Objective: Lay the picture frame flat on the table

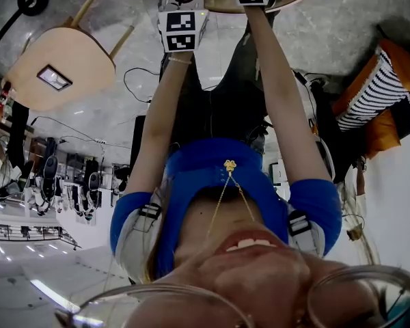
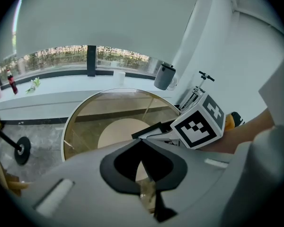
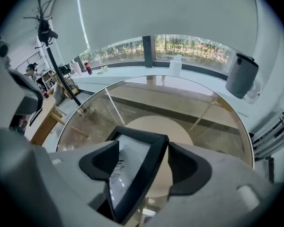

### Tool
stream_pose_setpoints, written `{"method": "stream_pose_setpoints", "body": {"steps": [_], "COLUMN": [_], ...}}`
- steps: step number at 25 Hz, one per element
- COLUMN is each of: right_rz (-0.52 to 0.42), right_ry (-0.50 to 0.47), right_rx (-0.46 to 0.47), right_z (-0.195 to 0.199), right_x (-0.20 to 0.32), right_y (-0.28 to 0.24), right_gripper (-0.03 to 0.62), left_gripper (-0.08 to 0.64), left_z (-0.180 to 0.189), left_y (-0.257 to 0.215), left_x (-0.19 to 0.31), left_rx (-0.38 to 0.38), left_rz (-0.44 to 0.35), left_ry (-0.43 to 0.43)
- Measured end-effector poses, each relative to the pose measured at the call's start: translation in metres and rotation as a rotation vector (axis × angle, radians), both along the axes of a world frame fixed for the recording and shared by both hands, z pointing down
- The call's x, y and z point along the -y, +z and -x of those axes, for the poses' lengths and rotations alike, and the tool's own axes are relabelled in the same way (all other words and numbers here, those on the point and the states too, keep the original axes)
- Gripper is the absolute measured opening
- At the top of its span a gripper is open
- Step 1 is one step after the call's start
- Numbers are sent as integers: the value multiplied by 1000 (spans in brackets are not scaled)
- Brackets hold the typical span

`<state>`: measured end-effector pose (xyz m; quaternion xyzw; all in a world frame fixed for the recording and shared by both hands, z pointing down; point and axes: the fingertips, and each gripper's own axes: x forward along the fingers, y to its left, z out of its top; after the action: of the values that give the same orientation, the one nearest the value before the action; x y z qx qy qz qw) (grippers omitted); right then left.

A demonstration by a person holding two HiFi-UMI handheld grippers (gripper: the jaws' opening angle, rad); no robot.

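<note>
The right gripper (image 3: 143, 146) has its jaws spread wide, and the picture frame (image 3: 128, 167) sits between them: a black rim around a white sheet with a small dark drawing, its right edge just beside the right pad. Whether either pad touches it cannot be made out. The frame rests on the round glass table (image 3: 206, 115), slanting toward the camera's lower left. Through the glass shows the table's pale round base (image 3: 180, 129). The left gripper (image 2: 142, 143) hovers above the same table with its jaws closed tip to tip and nothing between them. Its view shows the right gripper's marker cube (image 2: 199, 124) just beside the frame's black corner. In the head view both forearms reach up to the grippers at the table's rim. Farther off, a wooden table (image 3: 42, 122) stands at the left, then a window sill with a red bottle (image 3: 87, 68) and a grey bin (image 3: 241, 74).
</note>
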<state>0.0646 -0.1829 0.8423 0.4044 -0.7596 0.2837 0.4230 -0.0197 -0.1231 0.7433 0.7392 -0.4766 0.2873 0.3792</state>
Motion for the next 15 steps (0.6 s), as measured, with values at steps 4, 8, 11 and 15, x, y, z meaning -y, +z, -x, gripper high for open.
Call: {"method": "stream_pose_setpoints", "body": {"steps": [4,8,11,15], "right_rz": [5,12,-15,-6], "right_ry": [-32,-71,-105,-136], "right_rx": [-18,-17,-21,-12], "right_z": [-10,-14,-10,-7], "right_x": [-2,-6,-10,-25], "right_y": [3,5,-1,1], "right_gripper": [311,311,305,299], "left_gripper": [-5,-3,-3,-3], "left_z": [-3,-3,-3,-7], "left_y": [-2,2,5,8], "left_x": [-2,0,1,0], "left_rx": [-6,13,15,10], "left_rz": [20,-9,-7,-1], "left_ry": [6,14,16,10]}}
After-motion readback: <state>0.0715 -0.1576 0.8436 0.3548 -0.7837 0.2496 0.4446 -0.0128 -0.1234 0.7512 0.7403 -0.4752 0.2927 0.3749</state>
